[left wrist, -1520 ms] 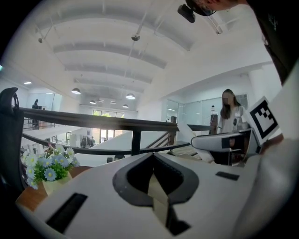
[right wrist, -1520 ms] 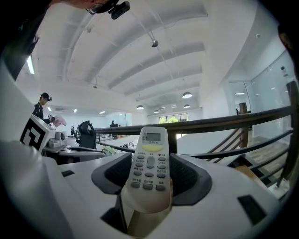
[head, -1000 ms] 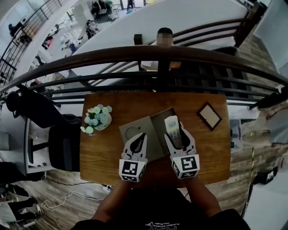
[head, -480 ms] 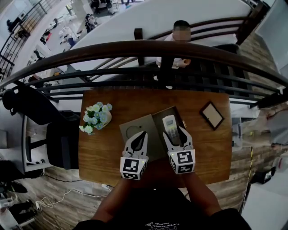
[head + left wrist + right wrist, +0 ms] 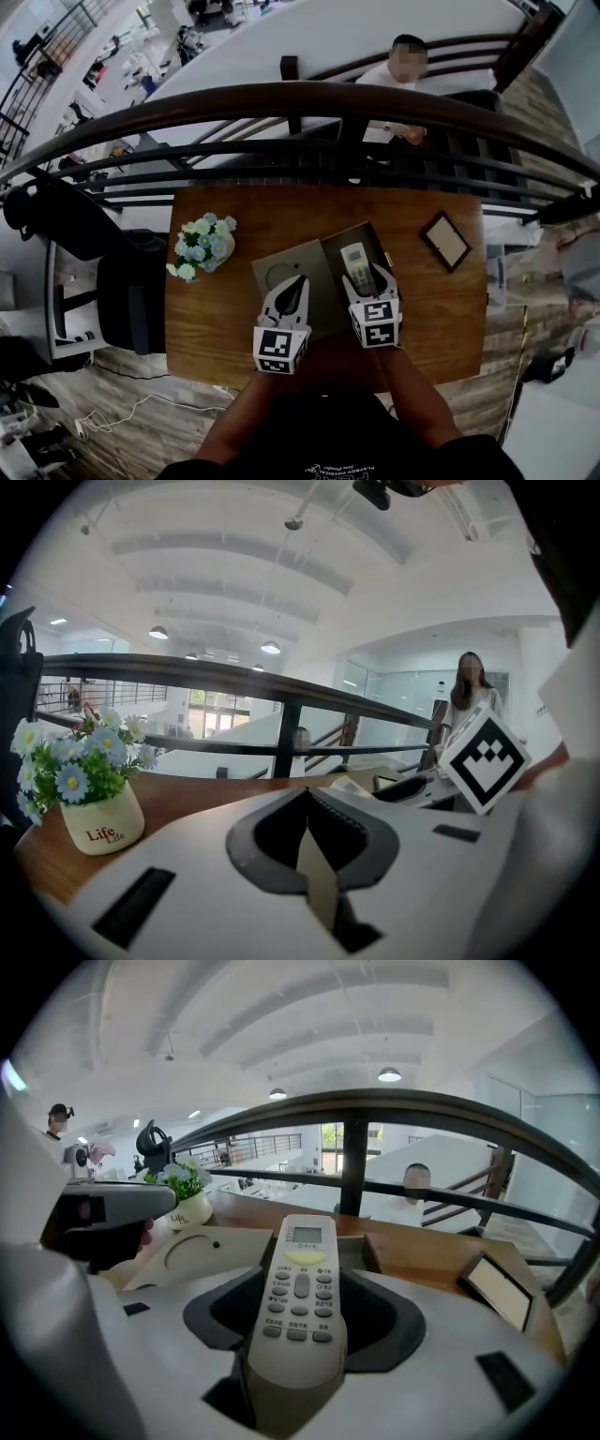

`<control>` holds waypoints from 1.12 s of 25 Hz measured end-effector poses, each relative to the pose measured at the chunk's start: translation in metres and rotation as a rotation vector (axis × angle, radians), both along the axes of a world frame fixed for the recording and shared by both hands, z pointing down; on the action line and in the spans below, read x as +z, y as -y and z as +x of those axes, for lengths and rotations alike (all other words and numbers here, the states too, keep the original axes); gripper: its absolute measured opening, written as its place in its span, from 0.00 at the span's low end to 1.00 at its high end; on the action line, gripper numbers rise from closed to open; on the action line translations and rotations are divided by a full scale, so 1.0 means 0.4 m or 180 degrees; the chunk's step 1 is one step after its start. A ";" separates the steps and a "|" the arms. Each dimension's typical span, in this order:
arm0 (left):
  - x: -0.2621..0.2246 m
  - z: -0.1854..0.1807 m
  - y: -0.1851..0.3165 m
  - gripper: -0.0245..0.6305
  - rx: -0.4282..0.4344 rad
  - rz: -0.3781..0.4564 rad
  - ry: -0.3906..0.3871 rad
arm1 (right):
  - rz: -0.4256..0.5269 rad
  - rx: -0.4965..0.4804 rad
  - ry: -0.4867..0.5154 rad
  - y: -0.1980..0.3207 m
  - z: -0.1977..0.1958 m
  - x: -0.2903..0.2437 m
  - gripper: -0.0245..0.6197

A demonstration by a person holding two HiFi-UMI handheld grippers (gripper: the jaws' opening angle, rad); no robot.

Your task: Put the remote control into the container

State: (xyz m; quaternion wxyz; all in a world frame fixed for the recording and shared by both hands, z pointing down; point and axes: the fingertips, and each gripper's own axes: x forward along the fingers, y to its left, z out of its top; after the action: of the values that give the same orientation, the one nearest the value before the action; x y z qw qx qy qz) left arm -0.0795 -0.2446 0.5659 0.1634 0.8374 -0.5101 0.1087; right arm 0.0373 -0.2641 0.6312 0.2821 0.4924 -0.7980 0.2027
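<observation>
A white remote control (image 5: 357, 266) (image 5: 300, 1307) with a small screen and grey buttons sits lengthwise between the jaws of my right gripper (image 5: 367, 284) (image 5: 305, 1283), which is shut on it. The remote's front end hangs over the open compartment of the tan cardboard container (image 5: 368, 237) (image 5: 373, 1253). The container's lid (image 5: 286, 274) (image 5: 192, 1251), with a round cut-out, lies folded open to the left. My left gripper (image 5: 292, 286) (image 5: 309, 832) is shut at the lid's near edge, with a thin tan strip pinched between its jaws.
The container stands on a brown wooden table (image 5: 216, 319). A pot of blue and white flowers (image 5: 202, 248) (image 5: 89, 808) is at the left, a small picture frame (image 5: 447, 241) (image 5: 502, 1288) at the right. A dark railing (image 5: 300, 103) runs behind the table.
My right gripper has carried the remote a little forward over the open compartment. The left gripper has stayed at the lid. The person beyond the railing has walked to the right.
</observation>
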 end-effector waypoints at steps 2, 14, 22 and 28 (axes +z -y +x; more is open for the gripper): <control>0.006 -0.004 0.002 0.05 -0.0008 -0.0023 -0.0001 | -0.0071 -0.0008 -0.0039 0.006 0.000 0.022 0.45; 0.022 -0.033 0.006 0.05 -0.0082 -0.0094 -0.0014 | -0.0401 -0.0186 -0.0265 0.026 -0.001 0.119 0.45; 0.020 -0.038 0.014 0.05 -0.0092 -0.0092 -0.0005 | -0.0566 -0.0206 -0.0271 0.040 -0.010 0.161 0.45; 0.022 -0.035 0.013 0.05 -0.0090 -0.0073 0.0002 | -0.0638 -0.0207 -0.0292 0.040 -0.007 0.180 0.45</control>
State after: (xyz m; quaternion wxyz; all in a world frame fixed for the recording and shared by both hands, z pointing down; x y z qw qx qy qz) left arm -0.0933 -0.2496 0.5749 0.1743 0.8281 -0.5207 0.1125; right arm 0.0345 -0.2802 0.7033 0.3726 0.4443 -0.7756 0.2494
